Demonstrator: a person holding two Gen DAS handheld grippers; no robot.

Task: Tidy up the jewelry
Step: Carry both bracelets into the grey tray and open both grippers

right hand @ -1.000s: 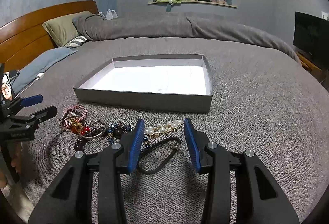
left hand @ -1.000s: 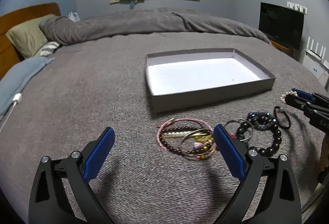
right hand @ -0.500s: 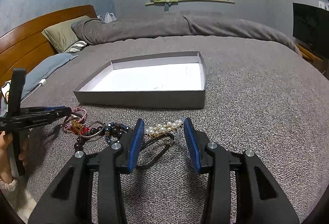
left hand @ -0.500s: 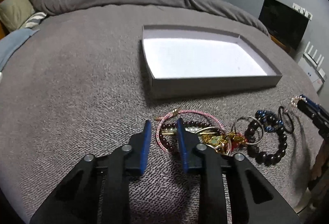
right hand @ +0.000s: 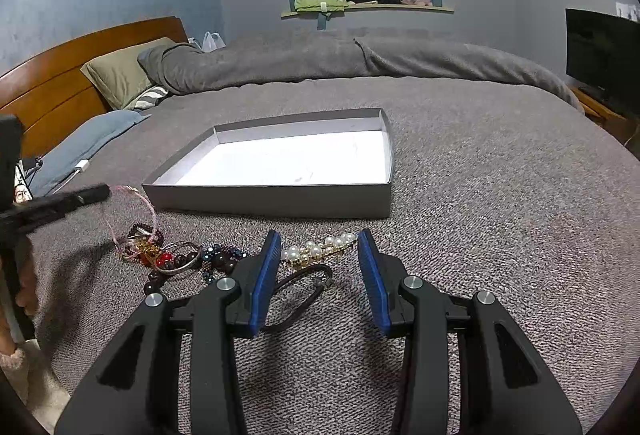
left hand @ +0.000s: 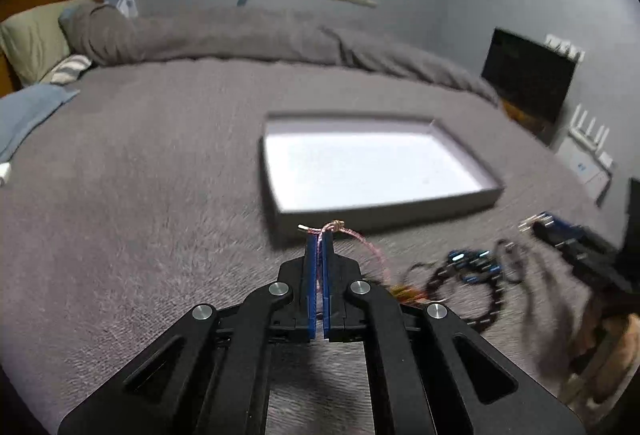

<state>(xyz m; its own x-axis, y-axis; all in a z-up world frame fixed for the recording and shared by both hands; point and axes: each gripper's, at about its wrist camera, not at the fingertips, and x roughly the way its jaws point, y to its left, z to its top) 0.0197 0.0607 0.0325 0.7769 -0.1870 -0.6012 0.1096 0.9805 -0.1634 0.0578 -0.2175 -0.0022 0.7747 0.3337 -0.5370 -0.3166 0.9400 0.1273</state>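
My left gripper (left hand: 319,235) is shut on a thin pink cord bracelet (left hand: 362,241) and holds it lifted above the grey bed, just in front of the shallow grey box (left hand: 400,213) with a white floor. In the right wrist view the pink bracelet (right hand: 134,195) hangs from the left gripper (right hand: 102,191). My right gripper (right hand: 318,247) is open, its jaws either side of a pearl hair clip (right hand: 318,251) and a black cord loop (right hand: 300,291). A pile of beaded bracelets and rings (right hand: 180,259) lies left of it. The box (right hand: 280,199) holds nothing.
The bed cover (right hand: 500,215) is grey and nubbly. A rolled duvet (right hand: 320,63), pillows (right hand: 116,75) and a wooden headboard (right hand: 48,83) lie at the back left. A black screen (right hand: 600,55) stands to the right. A white charger cable (right hand: 80,167) lies at left.
My left gripper closed from wide open onto the pink cord bracelet and lifted it off the pile toward the box. My right gripper has stayed open over the pearl clip.
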